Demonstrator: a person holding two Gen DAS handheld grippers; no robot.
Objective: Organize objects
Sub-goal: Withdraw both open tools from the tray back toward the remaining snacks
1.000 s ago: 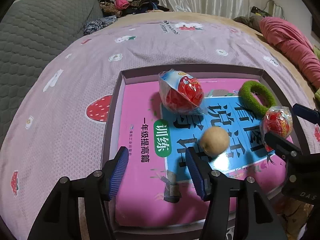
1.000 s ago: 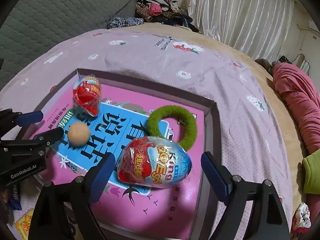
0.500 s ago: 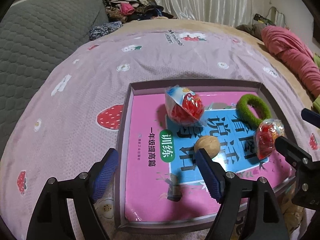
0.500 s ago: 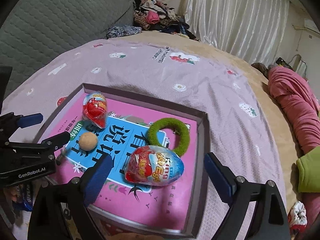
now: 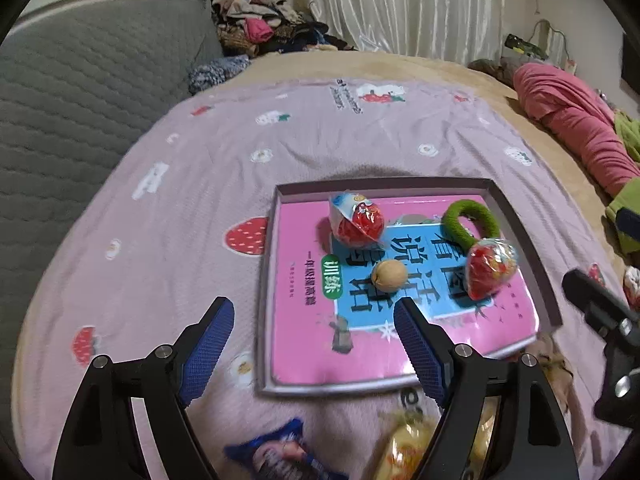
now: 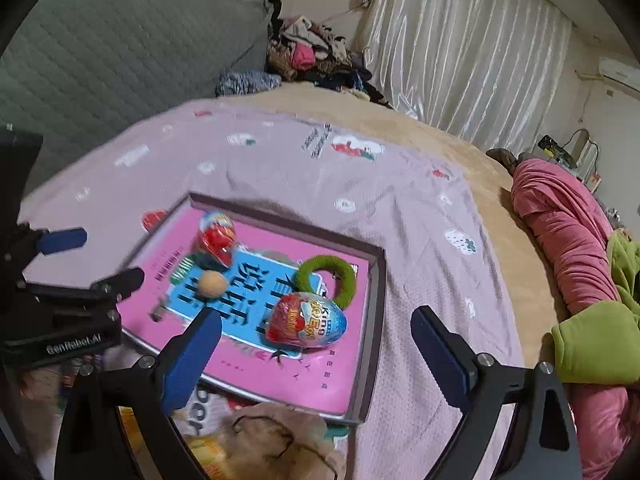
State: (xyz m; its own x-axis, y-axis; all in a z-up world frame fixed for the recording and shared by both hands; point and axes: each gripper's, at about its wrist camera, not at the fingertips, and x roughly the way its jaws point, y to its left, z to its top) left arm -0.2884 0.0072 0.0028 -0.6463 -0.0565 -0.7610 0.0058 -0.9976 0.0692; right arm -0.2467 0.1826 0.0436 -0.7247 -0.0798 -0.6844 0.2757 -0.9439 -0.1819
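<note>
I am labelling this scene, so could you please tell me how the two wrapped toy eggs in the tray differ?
The far egg stands on end, blue tip up; the near egg lies on its side. The far egg sits near the tray's back rim; the near egg rests beside the green ring. Both are red and blue, foil-wrapped, on the pink book.

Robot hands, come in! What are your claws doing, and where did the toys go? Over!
Left claw open, empty, just widened. Right claw open, empty. Both eggs, ball, green ring in tray. Nothing blocking.
</note>
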